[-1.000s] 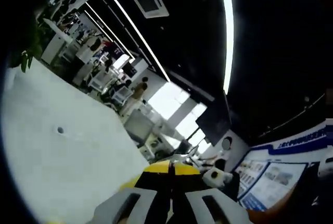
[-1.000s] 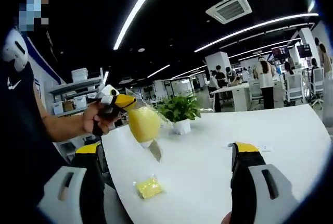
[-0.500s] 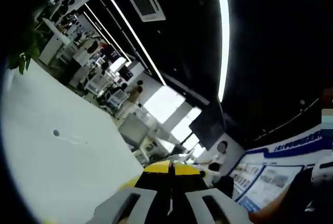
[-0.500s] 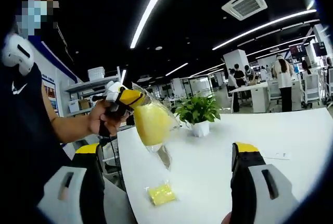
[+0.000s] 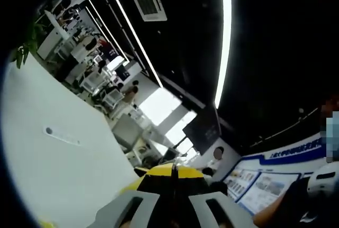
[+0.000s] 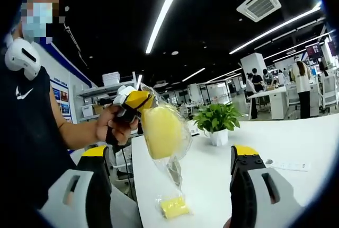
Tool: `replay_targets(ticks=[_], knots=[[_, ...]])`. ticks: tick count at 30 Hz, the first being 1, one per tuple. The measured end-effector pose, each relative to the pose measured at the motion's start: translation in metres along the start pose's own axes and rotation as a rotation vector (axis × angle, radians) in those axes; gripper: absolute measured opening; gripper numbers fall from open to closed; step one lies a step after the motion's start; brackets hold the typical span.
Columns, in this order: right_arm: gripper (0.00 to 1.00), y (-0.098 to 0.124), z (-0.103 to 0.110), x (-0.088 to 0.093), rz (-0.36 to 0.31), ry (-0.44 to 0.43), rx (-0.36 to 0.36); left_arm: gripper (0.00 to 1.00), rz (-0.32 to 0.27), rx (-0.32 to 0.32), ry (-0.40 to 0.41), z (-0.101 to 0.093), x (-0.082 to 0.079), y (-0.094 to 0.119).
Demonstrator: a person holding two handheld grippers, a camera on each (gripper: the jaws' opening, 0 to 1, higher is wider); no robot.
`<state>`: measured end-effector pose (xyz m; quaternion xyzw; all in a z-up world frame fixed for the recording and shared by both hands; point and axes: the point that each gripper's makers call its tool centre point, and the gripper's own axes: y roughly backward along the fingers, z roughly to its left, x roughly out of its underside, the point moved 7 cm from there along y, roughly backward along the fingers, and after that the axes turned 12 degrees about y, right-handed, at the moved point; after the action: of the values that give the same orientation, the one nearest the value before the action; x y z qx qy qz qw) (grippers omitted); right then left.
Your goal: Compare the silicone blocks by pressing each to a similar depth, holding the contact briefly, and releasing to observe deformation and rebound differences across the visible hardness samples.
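Held block: in the right gripper view a yellow silicone block [image 6: 161, 131] in a clear plastic bag [image 6: 177, 156] hangs in the air above the near left corner of the white table [image 6: 286, 140].
Grip on it: the left gripper [image 6: 139, 101] pinches the top edge of the bag between its yellow-tipped jaws, so the block dangles below the tips with the bag's loose tail trailing down.
Holding hand: a person's hand [image 6: 112, 128] wraps the left gripper's handle, the forearm reaching in from the view's left.
Second block: a smaller yellow block [image 6: 174, 207], also bagged, lies flat on the table close to its near edge, almost straight under the hanging one and apart from it.
Right gripper: its 2 jaws stand wide apart and bare, one near each bottom corner of its own view; the right gripper [image 6: 169, 183] grips nothing, and both blocks lie between its jaws in the picture.
Left gripper, own view: the jaws meet tip to tip, pressed together at the bottom centre, pointing up over the table toward the ceiling; the bag cannot be made out there.
Table, further out: a potted green plant [image 6: 219, 122] stands toward the far side, and a small white strip [image 6: 283, 165] lies flat toward the right edge.
Surroundings: an office with long ceiling light strips [image 6: 168, 8] and people at distant desks.
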<state>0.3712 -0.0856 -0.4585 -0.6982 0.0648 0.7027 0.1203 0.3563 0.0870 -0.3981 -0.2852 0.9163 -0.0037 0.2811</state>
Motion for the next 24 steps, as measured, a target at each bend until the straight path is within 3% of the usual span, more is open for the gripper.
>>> replay_targets(ticks=[11, 24], knots=[[0.67, -0.011, 0.006, -0.012, -0.053, 0.088, -0.052, 0.0, 0.019, 0.03, 0.024, -0.009, 0.004, -0.001], [0.52, -0.019, 0.012, -0.017, -0.064, 0.091, -0.1, 0.0, 0.026, 0.044, 0.031, -0.016, 0.007, 0.0]])
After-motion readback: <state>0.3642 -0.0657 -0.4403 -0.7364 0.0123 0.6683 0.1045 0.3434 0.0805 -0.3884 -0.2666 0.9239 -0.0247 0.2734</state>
